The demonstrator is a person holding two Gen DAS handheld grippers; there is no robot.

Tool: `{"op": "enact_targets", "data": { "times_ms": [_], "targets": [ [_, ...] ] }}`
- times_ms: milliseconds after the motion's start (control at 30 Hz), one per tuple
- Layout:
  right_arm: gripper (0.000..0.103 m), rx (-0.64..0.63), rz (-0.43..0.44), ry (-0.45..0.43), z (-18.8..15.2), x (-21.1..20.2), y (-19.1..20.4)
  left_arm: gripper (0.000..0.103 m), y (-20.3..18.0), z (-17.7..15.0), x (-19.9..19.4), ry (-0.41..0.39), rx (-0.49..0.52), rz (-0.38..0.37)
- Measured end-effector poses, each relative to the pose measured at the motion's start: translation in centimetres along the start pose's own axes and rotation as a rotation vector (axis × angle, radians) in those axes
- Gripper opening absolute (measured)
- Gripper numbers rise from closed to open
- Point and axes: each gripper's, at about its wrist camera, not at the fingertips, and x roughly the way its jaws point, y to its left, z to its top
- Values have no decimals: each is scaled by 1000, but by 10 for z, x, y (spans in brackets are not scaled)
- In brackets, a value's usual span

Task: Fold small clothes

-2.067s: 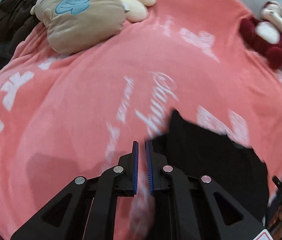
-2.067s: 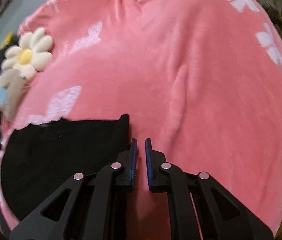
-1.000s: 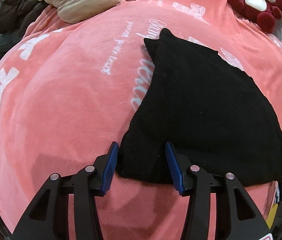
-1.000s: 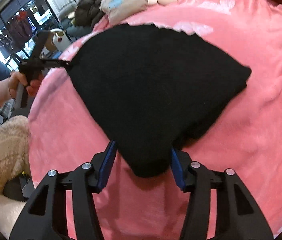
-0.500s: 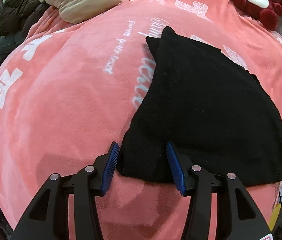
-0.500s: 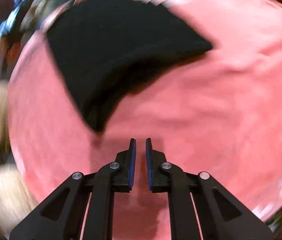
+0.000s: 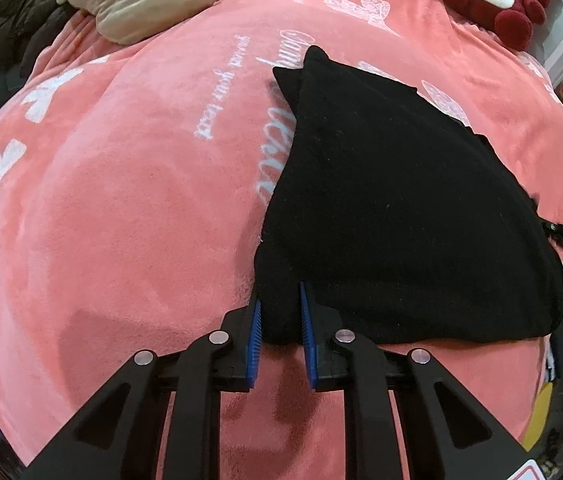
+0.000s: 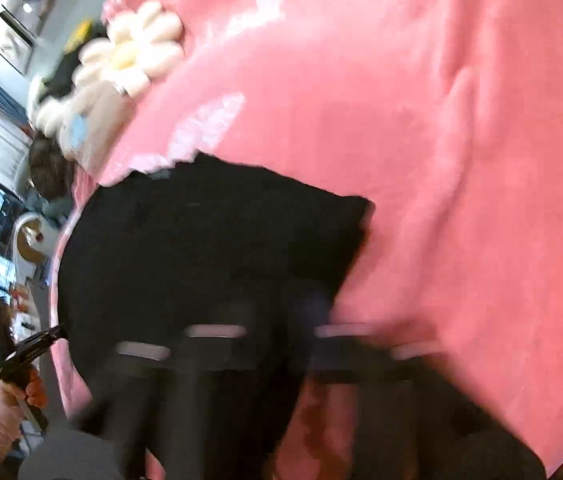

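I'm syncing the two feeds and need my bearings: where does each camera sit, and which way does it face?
Left wrist: on the left gripper, looking forward over the pink blanket; its jaws pinch the near corner of the black garment.
Right wrist: on the right gripper, heavily blurred, facing the same garment; the left gripper and the hand holding it show at left.
Shared: garment, blanket, flower cushion.

Bright even light; right view heavily motion-blurred
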Motion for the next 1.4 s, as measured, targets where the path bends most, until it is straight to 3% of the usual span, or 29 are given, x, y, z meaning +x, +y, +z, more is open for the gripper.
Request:
{"op": "enact_targets", "data": {
  "times_ms": [100,167,200,267,300,333,433,467,500,633,700,833,867,967,1133,1167,1267,1333,1400],
  "targets": [
    [2,-119,-62,-147,23,-36,29,19,-5,-4,-1,-29,40,22],
    [3,-179,-175,-218,30,-44,33,22,-8,-7,-1,-57,65,43],
    [6,-185,-226,-188,29,-35,25,23,-9,-8,-1,-64,67,50],
    [12,-85,-358,-15,19,1,-5,24,-11,-10,-2,-79,65,65],
    [12,-53,-380,1,13,2,-11,27,-12,-9,-4,-80,56,74],
    [12,-26,-372,-22,9,-5,-16,28,-11,-8,-6,-82,47,68],
    [13,76,-213,-128,-32,-51,-5,33,-7,-3,-26,-114,-11,-6],
    [13,74,-190,-140,-41,-58,0,49,-5,0,-32,-132,-33,-36],
    [16,65,-177,-145,-52,-65,7,57,-3,9,-38,-153,-64,-64],
    [28,101,-143,-168,-85,-83,22,58,0,76,-27,-176,-129,-134],
    [32,119,-132,-186,-100,-90,28,59,-3,114,-7,-148,-149,-172],
    [37,134,-121,-189,-112,-86,52,59,-12,165,41,-69,-148,-124],
    [39,141,-123,-184,-115,-86,55,56,-13,171,52,-54,-139,-118],
    [48,142,-131,-181,-121,-83,64,3,-16,177,70,-31,-134,-130],
    [50,105,-168,-203,-123,-77,81,3,-5,167,35,-196,-143,-106],
    [58,98,-184,-194,-123,-72,81,4,1,165,39,-185,-161,-81],
    [59,98,-214,-144,-125,-53,78,13,8,156,67,-65,-118,-49],
    [59,121,-202,-142,-126,-53,75,20,11,148,44,-129,-141,-65],
    [59,140,-200,-159,-125,-59,69,50,12,135,16,-150,-156,-98]
  ]
}}
